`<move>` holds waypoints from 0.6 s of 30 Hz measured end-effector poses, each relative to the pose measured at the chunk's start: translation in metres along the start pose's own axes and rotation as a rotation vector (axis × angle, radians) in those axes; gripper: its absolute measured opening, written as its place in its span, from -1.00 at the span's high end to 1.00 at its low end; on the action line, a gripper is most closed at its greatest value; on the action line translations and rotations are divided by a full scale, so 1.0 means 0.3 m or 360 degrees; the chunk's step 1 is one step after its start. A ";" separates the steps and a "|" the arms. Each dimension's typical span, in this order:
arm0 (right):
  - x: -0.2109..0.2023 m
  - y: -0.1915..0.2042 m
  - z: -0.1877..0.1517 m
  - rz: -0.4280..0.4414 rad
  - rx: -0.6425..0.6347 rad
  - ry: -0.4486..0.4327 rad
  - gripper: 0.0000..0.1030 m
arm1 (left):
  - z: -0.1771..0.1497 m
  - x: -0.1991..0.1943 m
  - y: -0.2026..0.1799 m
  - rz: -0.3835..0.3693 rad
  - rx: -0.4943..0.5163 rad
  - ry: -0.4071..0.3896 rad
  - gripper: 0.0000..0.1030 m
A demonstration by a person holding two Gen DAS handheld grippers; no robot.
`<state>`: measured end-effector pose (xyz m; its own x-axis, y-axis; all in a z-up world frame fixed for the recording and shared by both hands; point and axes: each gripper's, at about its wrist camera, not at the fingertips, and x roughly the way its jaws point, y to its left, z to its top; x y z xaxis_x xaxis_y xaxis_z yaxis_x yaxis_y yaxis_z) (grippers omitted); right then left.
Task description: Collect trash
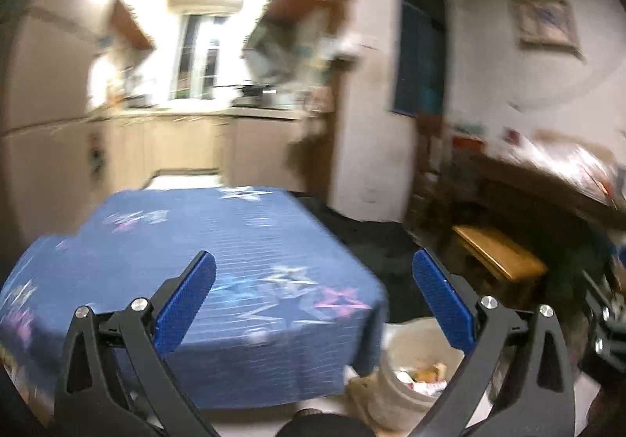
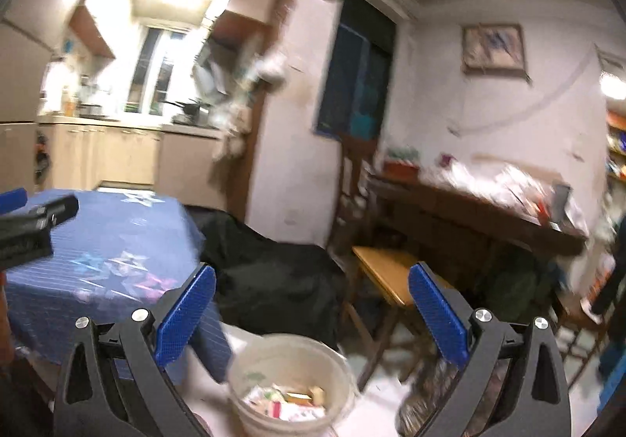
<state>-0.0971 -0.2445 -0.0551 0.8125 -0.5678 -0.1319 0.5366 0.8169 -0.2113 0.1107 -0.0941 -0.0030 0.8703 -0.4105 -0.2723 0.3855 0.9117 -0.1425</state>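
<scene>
The left tool [image 1: 313, 272] is hanging with its blue pads spread wide and nothing between them, tilted up over the blue star-patterned cloth covering the bench [image 1: 219, 241]. The right tool [image 2: 311, 286] is likewise gaping and carrying nothing, and it is pointing past the corner of that bench toward the dark bag-like heap [image 2: 270, 280] on the floor. In the right wrist view the left tool's body is showing at the left edge, above the cloth.

Just below and between the right tool's pads, the white bucket [image 2: 289, 378] is standing on the pale floor beside the bench corner, and it is holding scraps of paper and packaging [image 2: 285, 400]; this looks like the trash already gathered. The left wrist view is catching the same bucket at its lower right, partly behind a pad. No loose litter is showing on the cloth, though both views are smeared by motion, so small bits could be escaping notice.

Beyond the bucket, a wooden stool [image 2: 385, 272] is standing near a long dark sideboard [image 2: 469, 210] piled with clutter. The likely risk from here is a low swing clipping the bucket's rim and tipping it, or blur hiding a piece and leaving it behind.
</scene>
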 end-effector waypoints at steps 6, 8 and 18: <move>-0.133 0.156 0.132 0.0386 0.0027 -0.0027 -0.91 | 0.068 -0.185 0.178 0.0367 -0.0014 -0.0105 -0.89; -0.171 0.211 0.176 0.0476 0.0038 -0.0039 -0.91 | 0.090 -0.242 0.206 0.0456 0.0005 -0.0133 -0.89; -0.277 0.424 0.357 0.0687 0.0083 -0.0119 -0.91 | 0.125 -0.483 0.273 0.0832 -0.0004 -0.0315 -0.89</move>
<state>-0.0720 -0.0824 0.0327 0.9780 -0.1660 -0.1263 0.1535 0.9828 -0.1029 0.0277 0.0408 0.0605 0.9865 0.1081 -0.1231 -0.1136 0.9928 -0.0387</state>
